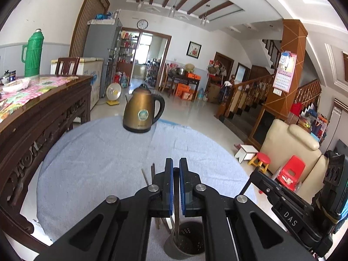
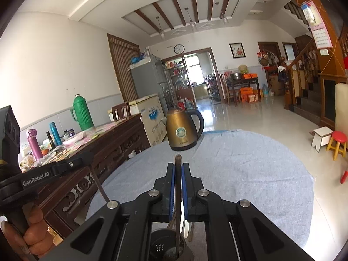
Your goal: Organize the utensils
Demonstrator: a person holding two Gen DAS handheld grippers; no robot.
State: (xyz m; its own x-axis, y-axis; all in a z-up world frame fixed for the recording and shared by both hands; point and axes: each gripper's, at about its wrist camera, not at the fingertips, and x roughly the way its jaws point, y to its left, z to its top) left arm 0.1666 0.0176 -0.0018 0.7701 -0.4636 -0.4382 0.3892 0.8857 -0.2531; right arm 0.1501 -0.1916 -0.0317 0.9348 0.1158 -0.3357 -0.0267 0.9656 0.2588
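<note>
A chopstick (image 1: 176, 213) is clamped upright in the left gripper (image 1: 176, 167), another chopstick (image 2: 178, 187) in the right gripper (image 2: 178, 169), both being lowered into the holder (image 1: 184, 245); release is needed next, probably.

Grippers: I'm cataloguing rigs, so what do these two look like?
Both the left gripper and right gripper are matte black linkages with silver pivot bolts and blue pads lining the fingers. White lettering reads "DAS" on one body, "GenRobot.AI" on the other.

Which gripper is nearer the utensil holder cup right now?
Too close to call: the left gripper and the right gripper each hold a chopstick upright directly over the cup, tip inside.
</note>
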